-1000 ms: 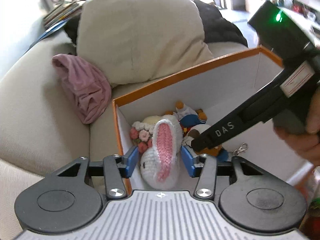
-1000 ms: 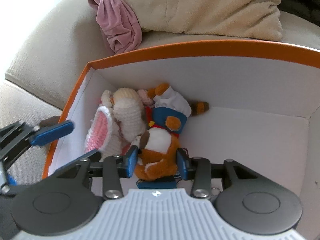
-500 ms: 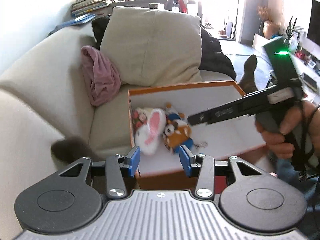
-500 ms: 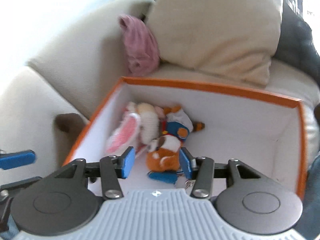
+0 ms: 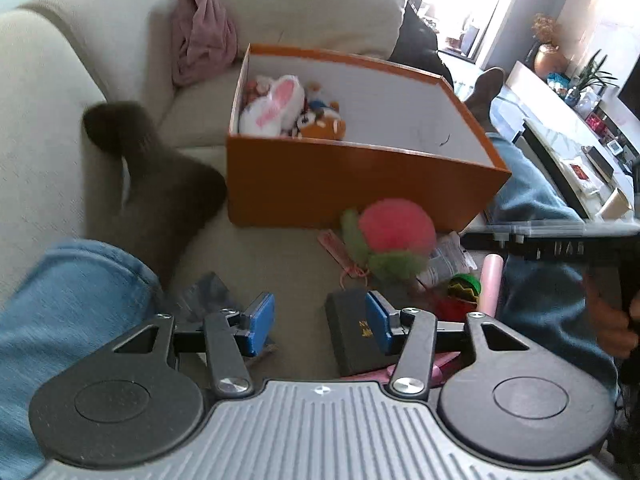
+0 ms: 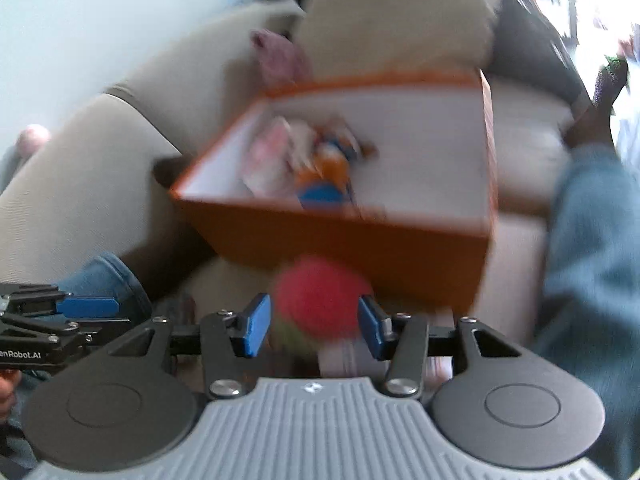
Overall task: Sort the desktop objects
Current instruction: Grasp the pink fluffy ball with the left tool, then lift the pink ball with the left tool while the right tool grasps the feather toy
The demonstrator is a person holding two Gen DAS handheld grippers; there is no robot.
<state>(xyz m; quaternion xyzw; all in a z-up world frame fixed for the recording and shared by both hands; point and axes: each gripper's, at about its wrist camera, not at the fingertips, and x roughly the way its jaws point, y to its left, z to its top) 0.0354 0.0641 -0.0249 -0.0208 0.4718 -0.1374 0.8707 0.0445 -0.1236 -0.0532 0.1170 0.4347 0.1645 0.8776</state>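
An orange box (image 5: pixel 360 184) stands on the sofa, and in its left corner lie a white bunny plush (image 5: pixel 276 106) and an orange bear plush (image 5: pixel 324 128). A red plush ball with green leaves (image 5: pixel 396 232) lies in front of the box. My left gripper (image 5: pixel 320 320) hovers over the seat with its jaws opening. A black case (image 5: pixel 352 332) lies under its right finger, and no pad presses on it. My right gripper (image 6: pixel 316 324) is open. The blurred red plush (image 6: pixel 320 300) shows ahead between its fingers, untouched.
Loose items lie right of the red plush: a green object (image 5: pixel 464 286), a pink tube (image 5: pixel 492 280) and a crumpled wrapper (image 5: pixel 448 256). A person's jeans legs and a dark sock (image 5: pixel 160 184) flank the seat. A pink cloth (image 5: pixel 204 44) and a cushion (image 5: pixel 316 4) are behind.
Both grippers have let go of the bunny and bear and pulled back out of the box toward me. The left jaws stand wider. Loose items in front of the box came into view.
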